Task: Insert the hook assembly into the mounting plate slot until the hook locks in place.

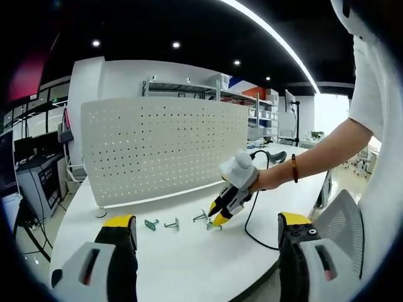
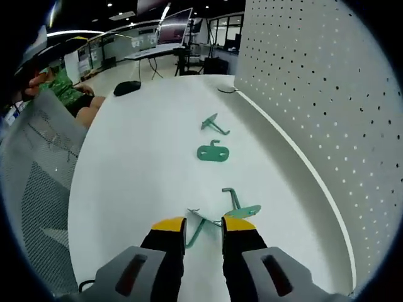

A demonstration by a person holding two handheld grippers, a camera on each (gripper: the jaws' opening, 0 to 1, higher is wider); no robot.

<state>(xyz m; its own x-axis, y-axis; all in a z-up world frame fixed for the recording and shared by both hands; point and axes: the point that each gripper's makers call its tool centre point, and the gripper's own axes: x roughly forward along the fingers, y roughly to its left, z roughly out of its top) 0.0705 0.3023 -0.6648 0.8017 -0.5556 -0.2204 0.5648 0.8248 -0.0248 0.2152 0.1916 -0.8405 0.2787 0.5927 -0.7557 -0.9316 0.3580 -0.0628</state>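
Note:
Several small green metal parts lie on the white table (image 2: 138,163) in front of an upright white pegboard (image 1: 164,148). In the right gripper view a flat mounting plate (image 2: 213,152) lies mid-table, with one hook (image 2: 214,123) beyond it. Another hook on a plate (image 2: 239,204) sits just ahead of my right jaw. My right gripper (image 2: 204,225) is open and low over the table, and a thin green hook (image 2: 196,231) lies in the gap between its jaws. In the left gripper view my left gripper (image 1: 206,221) stands wide open and holds nothing. There the right gripper (image 1: 221,212), held by a hand, points down at the hooks (image 1: 203,218).
The pegboard (image 2: 327,94) runs along the right side of the right gripper view. A black cable (image 1: 250,221) trails from the right gripper over the table. A mesh chair (image 2: 34,189) stands at the table's edge. A dark mouse-like object (image 2: 128,87) lies at the far end.

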